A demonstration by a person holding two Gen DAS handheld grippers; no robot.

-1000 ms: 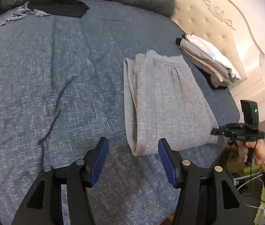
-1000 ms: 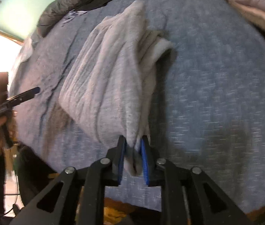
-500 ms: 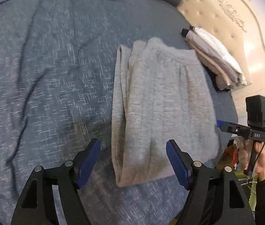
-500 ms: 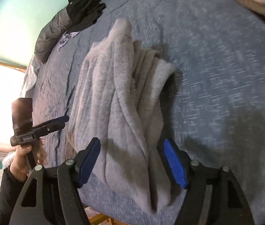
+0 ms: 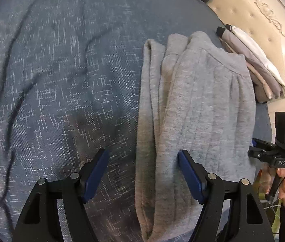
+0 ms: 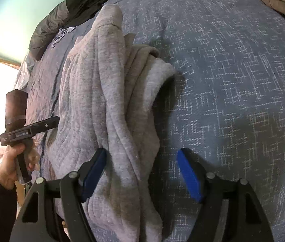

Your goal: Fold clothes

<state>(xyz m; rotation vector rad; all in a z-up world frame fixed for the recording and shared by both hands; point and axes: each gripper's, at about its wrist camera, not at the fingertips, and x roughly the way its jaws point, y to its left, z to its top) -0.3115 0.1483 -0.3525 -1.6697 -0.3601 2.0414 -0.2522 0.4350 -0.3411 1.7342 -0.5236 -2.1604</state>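
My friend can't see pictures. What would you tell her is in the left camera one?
A folded grey garment lies on a blue bedspread, with the open left tool over its near end. A stack of folded clothes sits beyond it by a cream headboard.

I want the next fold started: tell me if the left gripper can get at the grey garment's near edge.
Probably yes. The left gripper is open just above the grey garment, its folded left edge between the fingers, nothing lying over it.
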